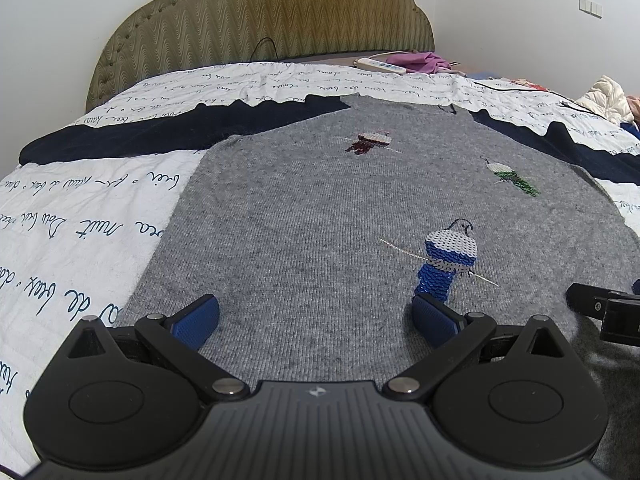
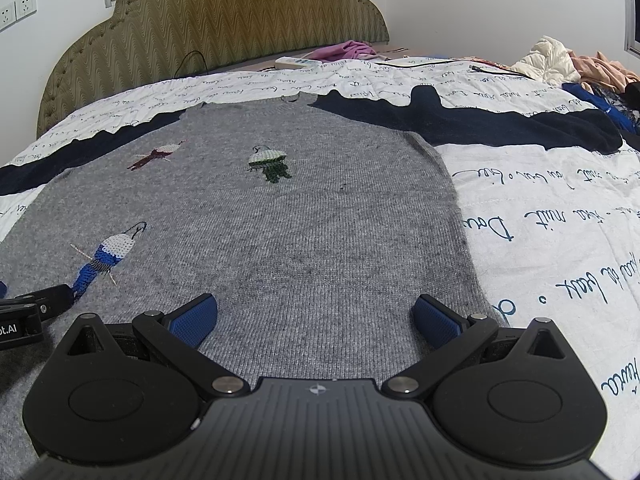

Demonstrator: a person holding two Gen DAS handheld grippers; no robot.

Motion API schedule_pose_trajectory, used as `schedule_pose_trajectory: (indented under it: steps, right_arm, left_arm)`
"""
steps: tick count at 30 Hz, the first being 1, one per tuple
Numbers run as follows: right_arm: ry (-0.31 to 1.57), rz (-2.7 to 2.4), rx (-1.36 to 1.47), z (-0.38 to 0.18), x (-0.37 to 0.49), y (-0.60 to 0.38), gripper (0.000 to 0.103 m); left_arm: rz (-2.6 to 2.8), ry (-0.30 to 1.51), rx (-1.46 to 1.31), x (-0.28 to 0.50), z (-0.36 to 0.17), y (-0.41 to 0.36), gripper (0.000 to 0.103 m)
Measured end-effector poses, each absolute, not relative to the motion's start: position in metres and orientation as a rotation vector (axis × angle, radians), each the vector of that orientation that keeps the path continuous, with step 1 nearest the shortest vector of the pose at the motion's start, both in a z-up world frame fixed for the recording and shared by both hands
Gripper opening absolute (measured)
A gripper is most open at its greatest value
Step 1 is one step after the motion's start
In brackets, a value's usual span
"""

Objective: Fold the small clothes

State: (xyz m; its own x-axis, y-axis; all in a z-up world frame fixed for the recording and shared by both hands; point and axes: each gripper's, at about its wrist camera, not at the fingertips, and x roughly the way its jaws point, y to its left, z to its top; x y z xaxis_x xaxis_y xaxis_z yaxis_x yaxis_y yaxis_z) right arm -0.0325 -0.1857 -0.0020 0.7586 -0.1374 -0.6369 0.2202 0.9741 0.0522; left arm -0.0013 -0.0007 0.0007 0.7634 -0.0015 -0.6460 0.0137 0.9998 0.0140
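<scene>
Left wrist view: your left gripper (image 1: 316,318), jaws spread wide, over a grey knit sweater (image 1: 320,208) with navy sleeves and three sequin birds, flat on the bed (image 1: 80,216). Right wrist view: your right gripper (image 2: 316,318), likewise agape; same sweater (image 2: 280,220).

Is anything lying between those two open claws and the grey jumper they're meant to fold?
Nothing visible. The left gripper and right gripper both hover open directly over the flat grey knit sweater with sequin birds, its fabric bare between their fingers.
</scene>
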Motion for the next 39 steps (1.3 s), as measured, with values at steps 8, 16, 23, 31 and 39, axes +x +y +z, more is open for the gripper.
schedule_pose_trajectory:
  steps: [8,16,23,31,39]
  right_arm:
    - [0.682,-0.195,0.128,-0.0019,-0.0329,-0.1863,0.103]
    - [0.682,-0.195,0.128,-0.0019,-0.0328,-0.1859,0.103]
    - [0.681,-0.194,0.129,-0.0019,-0.032,-0.1848,0.103]
    - [0.682,-0.195,0.126,-0.0022,-0.0329,-0.1861,0.103]
    - [0.691,-0.197,0.117,-0.0027,-0.032,-0.1855,0.103]
  left_arm:
    - [-0.008,0.702,0.019,-0.0016,0.0006,0.0,0.103]
    - [-0.008,0.702,0.018,-0.0018,0.0006,0.0001,0.103]
    - [-0.008,0.701,0.02,-0.0019,0.0005,-0.0001,0.103]
    - [-0.008,0.701,0.02,-0.0017,0.0005,-0.0002,0.103]
    - [-0.003,0.706,0.024,-0.0035,0.0041,0.002,0.103]
